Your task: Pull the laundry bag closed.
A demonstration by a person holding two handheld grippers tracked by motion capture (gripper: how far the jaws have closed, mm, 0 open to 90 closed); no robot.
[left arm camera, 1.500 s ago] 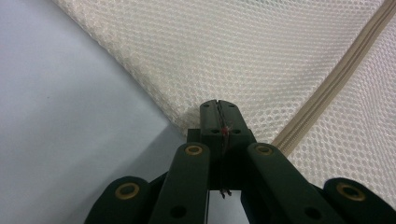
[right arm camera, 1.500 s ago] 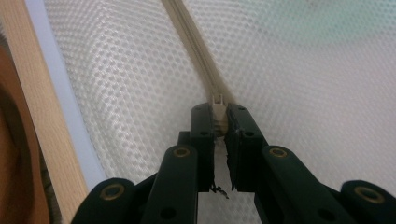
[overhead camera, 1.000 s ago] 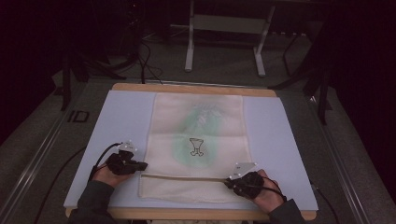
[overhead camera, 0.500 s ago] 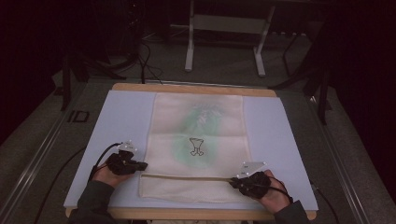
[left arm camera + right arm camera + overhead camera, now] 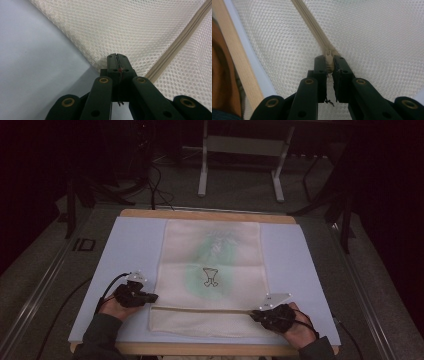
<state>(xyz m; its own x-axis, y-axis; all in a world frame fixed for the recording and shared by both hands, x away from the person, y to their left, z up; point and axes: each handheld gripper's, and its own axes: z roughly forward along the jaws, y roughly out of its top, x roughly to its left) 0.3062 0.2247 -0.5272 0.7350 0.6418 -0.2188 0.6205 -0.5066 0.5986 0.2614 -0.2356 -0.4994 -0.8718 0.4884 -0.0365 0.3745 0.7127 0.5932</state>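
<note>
Left gripper (image 5: 117, 60) pinches the mesh bag (image 5: 212, 270) edge; right gripper (image 5: 329, 62) clamps the zipper pull (image 5: 328, 58), bare tabletop (image 5: 130, 245) outside both.

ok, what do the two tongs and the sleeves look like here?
Both tongs, left and right, are black, each topped by a grey three-cornered plate. Up close, the jaws are flat black bars with brass-coloured rivets. A black cable loops from the left one; another trails from the right. The sleeves are dark.

One mesh bag (image 5: 212, 270), two claws (image 5: 150, 296) (image 5: 256, 314)
</note>
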